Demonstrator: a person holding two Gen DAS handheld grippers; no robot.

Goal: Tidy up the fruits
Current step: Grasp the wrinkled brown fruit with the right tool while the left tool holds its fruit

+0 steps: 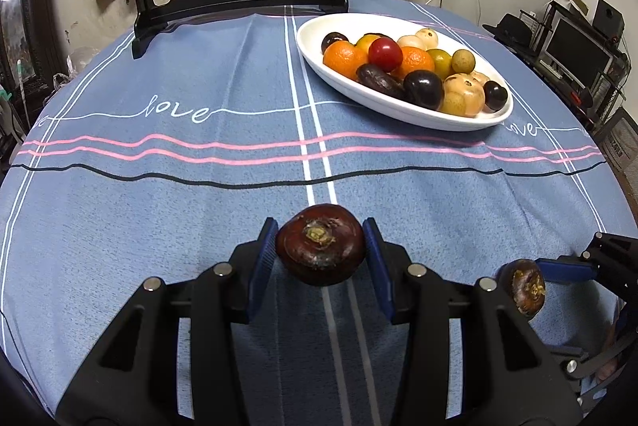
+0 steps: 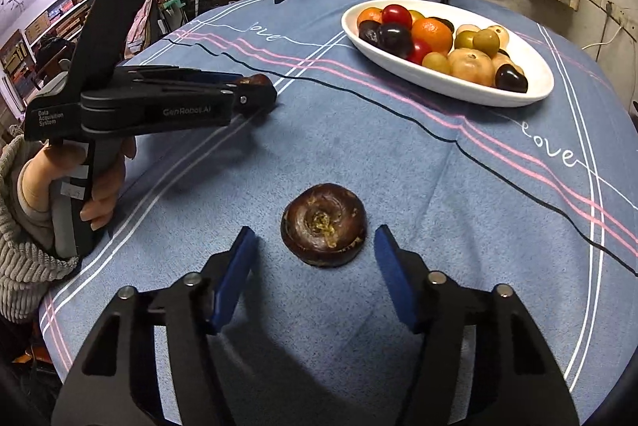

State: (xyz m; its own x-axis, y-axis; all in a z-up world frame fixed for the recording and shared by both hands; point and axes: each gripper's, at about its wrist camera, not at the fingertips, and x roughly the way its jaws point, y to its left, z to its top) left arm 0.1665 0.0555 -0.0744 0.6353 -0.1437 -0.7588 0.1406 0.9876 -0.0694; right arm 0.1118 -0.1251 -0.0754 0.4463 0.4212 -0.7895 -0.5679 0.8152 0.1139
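Fruits [image 1: 414, 71] heaped in white dish [image 1: 319, 61]

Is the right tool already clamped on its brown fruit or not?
Not yet. The right tool straddles the brown fruit, gaps showing on both sides; the fruit rests on the tablecloth.

both grippers are black plastic with flat blue pads on the fingers and round silver screws on the joints. the left gripper [image 2: 255, 89] has a tall black handle [image 2: 79, 194] with grey sides and small white words printed on its body. the right gripper [image 2: 315, 266] looks the same — black arms, blue pads. the person's sleeve [image 2: 20, 258] is grey, ribbed and woolly.
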